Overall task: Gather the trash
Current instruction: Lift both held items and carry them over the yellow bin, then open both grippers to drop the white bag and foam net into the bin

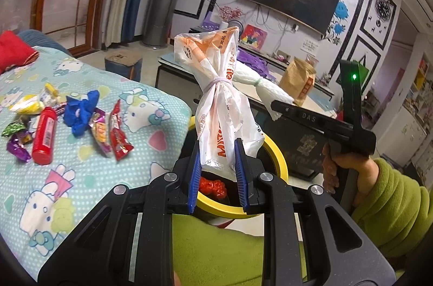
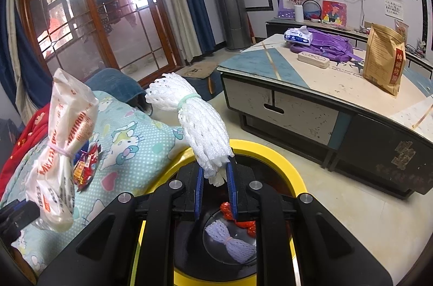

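Observation:
My left gripper [image 1: 217,148] is shut on the lower end of a white and orange plastic bag [image 1: 216,96] tied with a rubber band, held upright over the yellow-rimmed bin [image 1: 276,153]. My right gripper [image 2: 215,167] is shut on a white foam net bundle [image 2: 200,123] with a green band, above the same bin [image 2: 286,169]. Inside the bin lie a lavender foam net [image 2: 230,242] and red trash [image 2: 243,223]. On the bed lie a red bottle [image 1: 44,135], a blue crumpled piece [image 1: 81,110] and snack wrappers [image 1: 117,134].
The bed with a cartoon-cat cover [image 1: 108,150] lies left of the bin. A low coffee table [image 2: 311,85] stands to the right, bearing a brown paper bag [image 2: 384,61], a purple backpack [image 2: 330,45] and a tissue box [image 2: 297,35]. A green sleeve [image 1: 392,204] holds the right gripper.

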`<state>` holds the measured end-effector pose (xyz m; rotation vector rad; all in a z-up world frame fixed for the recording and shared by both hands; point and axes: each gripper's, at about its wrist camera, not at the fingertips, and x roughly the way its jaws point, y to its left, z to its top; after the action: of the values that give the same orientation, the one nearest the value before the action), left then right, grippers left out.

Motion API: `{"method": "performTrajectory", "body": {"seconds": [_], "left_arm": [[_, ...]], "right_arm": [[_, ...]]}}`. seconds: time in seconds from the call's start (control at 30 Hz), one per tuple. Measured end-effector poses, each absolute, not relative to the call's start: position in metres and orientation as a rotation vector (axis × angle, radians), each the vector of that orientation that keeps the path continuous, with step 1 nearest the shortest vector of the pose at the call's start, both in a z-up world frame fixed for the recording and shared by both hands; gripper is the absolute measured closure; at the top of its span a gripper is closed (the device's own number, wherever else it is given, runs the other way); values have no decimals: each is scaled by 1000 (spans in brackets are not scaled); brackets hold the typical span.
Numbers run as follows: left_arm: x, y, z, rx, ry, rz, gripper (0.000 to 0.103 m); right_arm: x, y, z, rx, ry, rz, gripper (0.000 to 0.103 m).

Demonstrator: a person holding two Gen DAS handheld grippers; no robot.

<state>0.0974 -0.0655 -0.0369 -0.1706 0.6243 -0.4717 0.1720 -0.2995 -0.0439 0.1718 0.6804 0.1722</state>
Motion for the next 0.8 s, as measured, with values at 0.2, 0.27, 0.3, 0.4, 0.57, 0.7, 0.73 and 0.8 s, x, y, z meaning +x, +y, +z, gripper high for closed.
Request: {"method": "performTrajectory", "body": {"seconds": [0.2, 0.27, 0.3, 0.4, 0.57, 0.7, 0.73, 0.8], "left_arm": [[104, -75, -45, -145, 654, -486, 86], [105, -78, -46, -140, 664, -491, 86], [106, -80, -47, -134, 670, -492, 86], [109, -86, -52, -120, 686, -497, 86], [114, -96, -62, -100, 722, -498, 86], [118, -101, -70, -95, 755, -500, 86], [119, -103, -72, -93, 762, -500, 86], [122, -106, -77, -90, 781, -503, 86]], "right_arm": [[176, -303, -53, 176, 717, 165, 88], [178, -304, -56, 179, 728, 161, 88], [178, -305, -57, 181, 733, 160, 88], [181, -307, -63, 185, 755, 155, 88], [187, -310, -77, 199, 815, 150, 88], [191, -312, -88, 207, 858, 139, 88], [192, -312, -90, 207, 863, 137, 88], [193, -312, -93, 209, 874, 131, 88]]}}
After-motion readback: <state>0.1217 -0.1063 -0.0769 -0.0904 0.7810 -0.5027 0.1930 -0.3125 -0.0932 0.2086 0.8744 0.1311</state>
